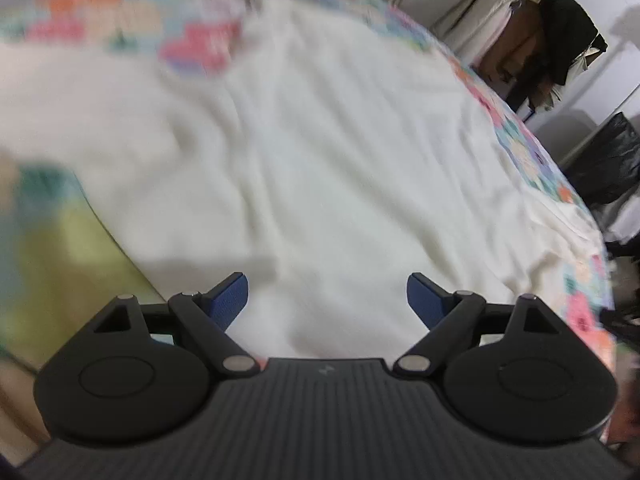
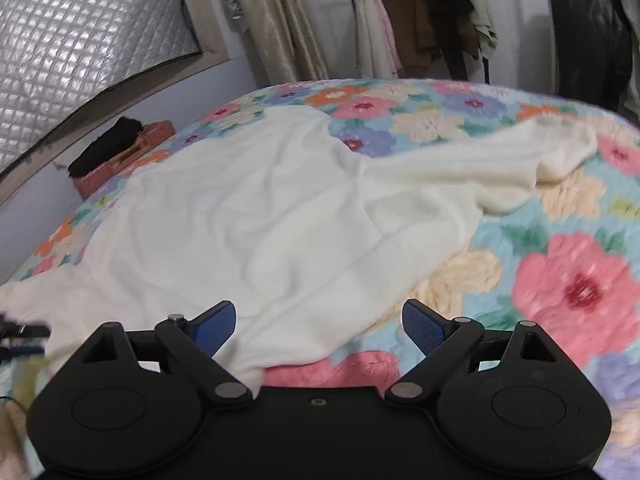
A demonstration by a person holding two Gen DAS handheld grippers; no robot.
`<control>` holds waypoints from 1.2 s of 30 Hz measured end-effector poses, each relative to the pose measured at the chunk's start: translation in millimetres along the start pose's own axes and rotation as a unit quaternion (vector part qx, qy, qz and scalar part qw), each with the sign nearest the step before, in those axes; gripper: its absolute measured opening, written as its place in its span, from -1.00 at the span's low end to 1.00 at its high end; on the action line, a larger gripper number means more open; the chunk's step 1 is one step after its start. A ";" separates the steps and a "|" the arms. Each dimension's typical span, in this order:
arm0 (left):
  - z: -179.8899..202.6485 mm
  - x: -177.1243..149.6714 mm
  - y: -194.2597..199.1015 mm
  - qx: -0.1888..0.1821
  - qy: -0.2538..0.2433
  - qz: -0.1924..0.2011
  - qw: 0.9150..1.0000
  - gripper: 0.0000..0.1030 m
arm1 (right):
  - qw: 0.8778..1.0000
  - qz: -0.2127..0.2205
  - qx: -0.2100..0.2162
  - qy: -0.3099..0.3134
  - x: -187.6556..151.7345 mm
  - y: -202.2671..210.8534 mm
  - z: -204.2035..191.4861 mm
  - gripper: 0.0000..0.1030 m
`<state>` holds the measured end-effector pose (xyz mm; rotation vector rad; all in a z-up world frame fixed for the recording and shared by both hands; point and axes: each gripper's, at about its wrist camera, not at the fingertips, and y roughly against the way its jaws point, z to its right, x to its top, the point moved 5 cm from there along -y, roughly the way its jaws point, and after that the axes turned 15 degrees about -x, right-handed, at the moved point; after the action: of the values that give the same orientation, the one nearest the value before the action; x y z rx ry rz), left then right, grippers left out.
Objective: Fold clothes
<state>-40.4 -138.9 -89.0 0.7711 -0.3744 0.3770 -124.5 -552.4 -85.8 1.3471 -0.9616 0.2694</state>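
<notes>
A bed covered by a floral quilt (image 2: 572, 288) fills both views, and across it a cream garment (image 2: 280, 216) is spread, with one long sleeve (image 2: 552, 152) carried far beyond and to the right of the right gripper's jaws. The garment's near hem is seen directly between and just ahead of the jaws of the right gripper (image 2: 318, 326), which are released wide with nothing pinched between the blue pads (image 2: 422, 326). In the left wrist view the left gripper (image 1: 326, 300) is likewise spread apart and empty, with the same cream cloth lying beneath and ahead of its jaws; that picture is smeared, so the exact edge below it cannot be told with confidence.

The step in hand is judged to be a fresh grasp for a fold. It would be done well if each pair of jaws were lowered onto a clean edge or corner, a single layer were pinched, and both sides were lifted evenly so that the wrinkles are not folded in.

To the left of the left jaws a yellow-green cloth (image 1: 72, 260) is seen beside the garment and could be caught by mistake. Far ahead of the right jaws, a clothes rack (image 2: 432, 20) and a dark item on a reddish box (image 2: 116, 152) stand well apart and are no hindrance.
</notes>
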 end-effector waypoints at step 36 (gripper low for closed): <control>-24.5 -41.2 -6.2 0.040 0.006 0.083 0.996 0.14 | 0.991 -0.030 -0.112 -0.060 -20.2 -62.4 31.6 -0.88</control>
<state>-68.8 -132.9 -127.7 0.8184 -0.4158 0.5560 -108.5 -589.9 -146.1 1.1925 -1.0186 0.0329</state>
